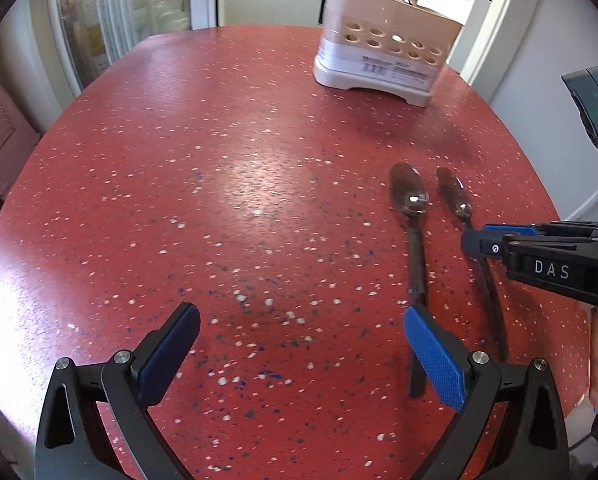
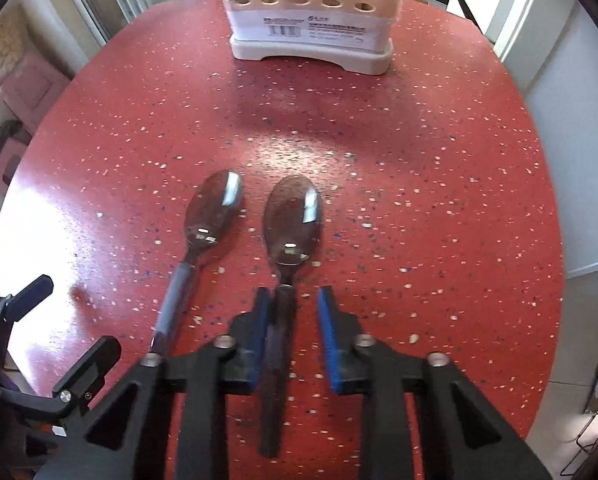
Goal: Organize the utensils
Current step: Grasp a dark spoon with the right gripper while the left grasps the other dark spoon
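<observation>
Two spoons are lying side by side on the red speckled desk, bowls pointing toward the white utensil holder (image 2: 311, 12) standing at the far edge. The right gripper (image 2: 293, 300) is straddling the right spoon (image 2: 293, 216) with its handle between the blue fingers (image 2: 327, 320) (a gap showing on one side, so not yet clamped). The left gripper (image 1: 303, 344) is hanging wide open just beside the left spoon (image 1: 409, 196).
</observation>
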Motion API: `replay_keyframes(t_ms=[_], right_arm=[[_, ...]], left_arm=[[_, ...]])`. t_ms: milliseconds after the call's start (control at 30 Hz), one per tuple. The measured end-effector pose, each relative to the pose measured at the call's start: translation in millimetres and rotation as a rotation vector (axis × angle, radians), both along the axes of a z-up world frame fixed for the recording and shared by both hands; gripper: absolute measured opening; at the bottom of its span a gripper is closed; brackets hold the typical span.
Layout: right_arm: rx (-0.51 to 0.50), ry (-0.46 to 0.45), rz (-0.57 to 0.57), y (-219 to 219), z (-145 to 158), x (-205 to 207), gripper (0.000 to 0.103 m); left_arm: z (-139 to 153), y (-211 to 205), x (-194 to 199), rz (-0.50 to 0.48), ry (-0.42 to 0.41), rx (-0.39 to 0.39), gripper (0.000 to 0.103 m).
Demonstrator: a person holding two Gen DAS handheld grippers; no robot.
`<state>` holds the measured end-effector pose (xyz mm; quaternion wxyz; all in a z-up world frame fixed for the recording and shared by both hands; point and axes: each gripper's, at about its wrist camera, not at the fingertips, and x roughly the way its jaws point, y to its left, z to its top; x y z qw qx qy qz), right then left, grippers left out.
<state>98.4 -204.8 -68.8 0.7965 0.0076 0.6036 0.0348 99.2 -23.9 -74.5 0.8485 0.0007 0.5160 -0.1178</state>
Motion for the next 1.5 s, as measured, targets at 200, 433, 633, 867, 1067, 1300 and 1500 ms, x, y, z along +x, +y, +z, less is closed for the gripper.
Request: replay_keyframes(t_ms=[200,433,633,867,1067,1300,1500], right_arm=[[0.079,0.000,-0.015,-13.5,-3.4,3.1,0.013],[0.200,-0.008,-0.063,-36.3,-3.3,-1.7,0.013],[0.218,-0.042,-0.053,-45.1,3.9,-9.9,0.013],[0.247,-0.063,-0.047,-58.7,19.4,-29.2,0.013],[0.255,-0.080,-0.042,-61.7,22.8,-33.5,0.013],[0.269,-0.097,-0.050,-67.4,26.6,-39.1,0.013],[0.295,-0.127,-0.051,-72.5,32.1,-44.7,0.013]], left_arm=[[4.4,-21.1,9.4,-0.055,0.011,-0.009,0.103],[2.6,-43.8,22.1,-0.105,0.056,0.004,0.103],[5.3,-53.8,25.9,-0.142,0.068,0.042,0.096],[8.1,-65.6,32.4,-0.194,0.097,0.114,0.082],[11.8,-70.7,34.6,-0.222,0.113,0.115,0.052],[13.3,-67.5,30.5,-0.200,0.103,0.046,0.040],[34.5,-58.3,8.0,-0.155,-0.003,-0.001,0.040]])
